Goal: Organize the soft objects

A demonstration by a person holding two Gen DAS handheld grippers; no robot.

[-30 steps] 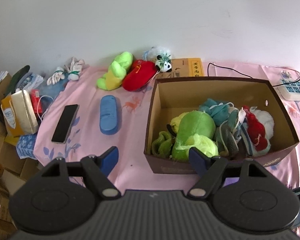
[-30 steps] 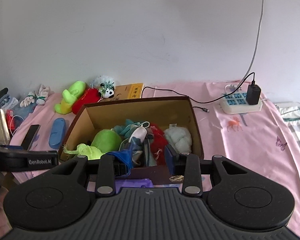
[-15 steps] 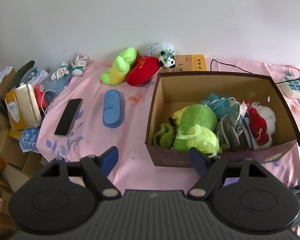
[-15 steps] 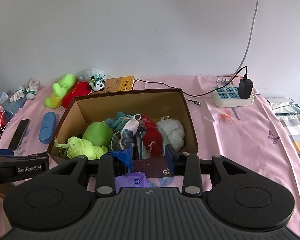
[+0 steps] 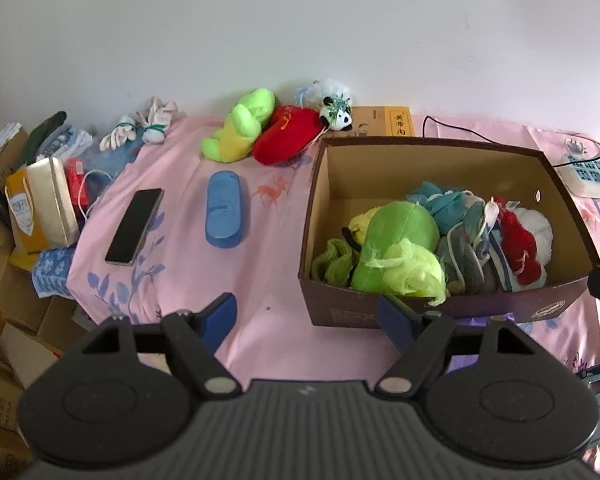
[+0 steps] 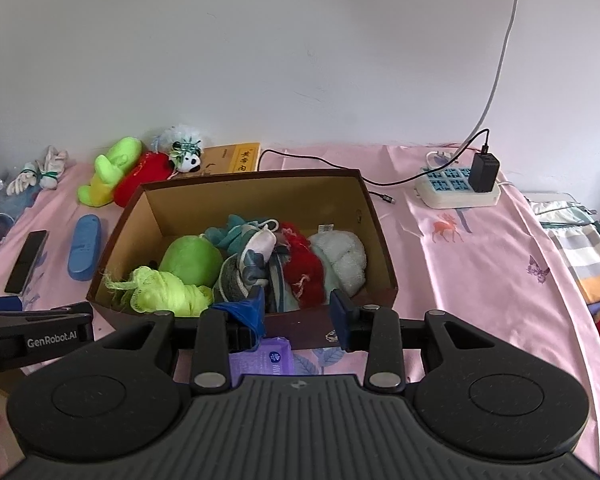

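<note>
A brown cardboard box (image 5: 432,148) (image 6: 260,178) sits on the pink sheet, holding several soft items: a green plush (image 5: 400,232) (image 6: 190,258), a lime mesh puff (image 5: 414,274), teal and red yarn pieces and a white cloth (image 6: 342,258). A lime-yellow plush (image 5: 240,128), a red plush (image 5: 290,134) and a small panda (image 5: 338,116) lie beyond the box at the wall. My left gripper (image 5: 310,322) is open and empty, near the box's front left corner. My right gripper (image 6: 298,312) is open and empty, before the box's front wall.
A blue case (image 5: 224,208) and a black phone (image 5: 135,226) lie left of the box. Knotted white gloves (image 5: 140,130) and a yellow book (image 5: 384,122) lie at the back. A power strip (image 6: 458,190) sits right. A purple wipes pack (image 6: 262,360) lies under my right gripper. Cardboard boxes stand at the left edge.
Both grippers have pulled back and risen from the box, so it looks smaller and farther. Both stay open; no object has moved.
</note>
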